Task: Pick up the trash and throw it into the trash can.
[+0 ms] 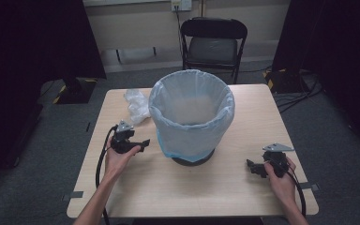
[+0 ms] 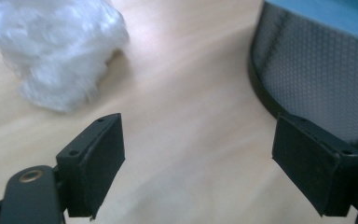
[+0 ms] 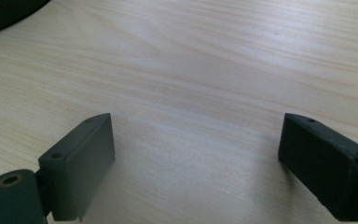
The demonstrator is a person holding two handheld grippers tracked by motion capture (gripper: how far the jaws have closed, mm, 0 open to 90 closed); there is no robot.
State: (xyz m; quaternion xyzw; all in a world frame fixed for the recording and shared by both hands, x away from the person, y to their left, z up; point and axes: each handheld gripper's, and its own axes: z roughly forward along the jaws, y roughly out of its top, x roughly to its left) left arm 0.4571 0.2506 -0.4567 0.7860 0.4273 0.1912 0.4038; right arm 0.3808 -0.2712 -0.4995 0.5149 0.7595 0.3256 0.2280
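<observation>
- Reaching for the crumpled plastic bag (image 2: 58, 51) looks like the step in hand: bring the left gripper (image 2: 198, 163), jaws spread and empty, low over the surface (image 1: 206, 187).
- The bag lies left of the lined bin (image 1: 191, 115); a shapeless lump, no clear long axis.
- The right gripper (image 3: 196, 163) rests spread, empty.

Left gripper (image 1: 143, 142): held in left hand (image 1: 120, 156), forearm entering from bottom edge, jaws wide apart, nothing between them. Right gripper (image 1: 251, 165): held in right hand (image 1: 280, 176), jaws pointing inward, wide apart, nothing between them
</observation>
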